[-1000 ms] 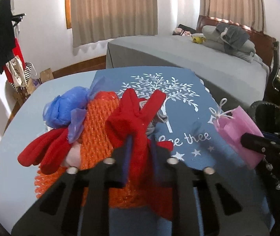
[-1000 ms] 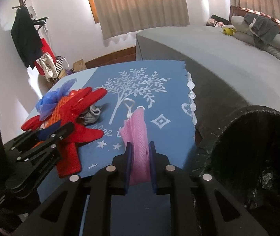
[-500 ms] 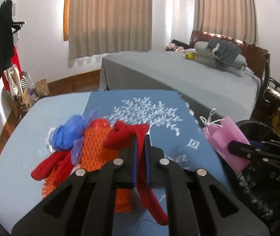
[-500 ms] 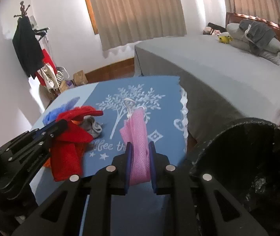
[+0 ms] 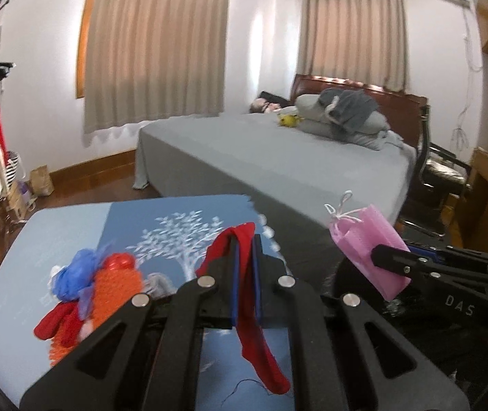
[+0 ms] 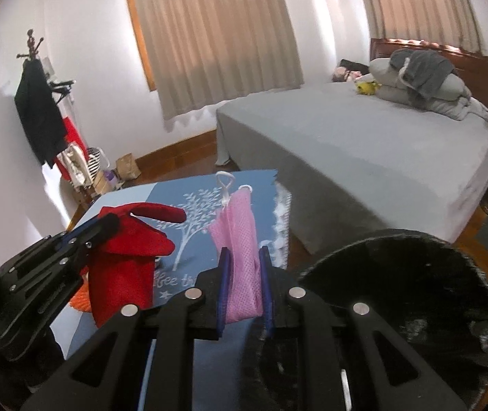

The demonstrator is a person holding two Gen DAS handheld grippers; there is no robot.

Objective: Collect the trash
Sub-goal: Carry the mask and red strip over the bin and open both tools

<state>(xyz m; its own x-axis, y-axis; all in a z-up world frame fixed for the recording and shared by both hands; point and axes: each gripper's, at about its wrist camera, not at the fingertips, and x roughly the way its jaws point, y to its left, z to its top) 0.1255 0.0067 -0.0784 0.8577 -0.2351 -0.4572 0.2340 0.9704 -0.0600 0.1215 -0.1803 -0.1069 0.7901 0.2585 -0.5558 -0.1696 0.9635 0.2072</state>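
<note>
- Left gripper (image 5: 245,263): clamped on red glove (image 5: 249,294), pinched mid-length so the long end hangs loose below the jaws, clear of the counter (image 5: 24,260).
- Right gripper (image 6: 244,274): closed narrow on pink mask (image 6: 240,236), held upright, ear loops at top; grip on the body, probably because the loops would slip.
- Both items raised off the blue cloth (image 6: 189,205); right one nearest the black bin (image 6: 415,294), just beside its rim.
- Bin below counter edge, on the right; likely next: carry over the mouth, then release.
- On counter, at left: orange net (image 5: 113,291), blue wad (image 5: 72,274), second red glove (image 5: 55,322), small grey item (image 5: 158,282), bunched together, touching.
- Risk: dangling glove end catching the bin rim or the cloth.
- Task judged part done; pile not yet cleared.
</note>
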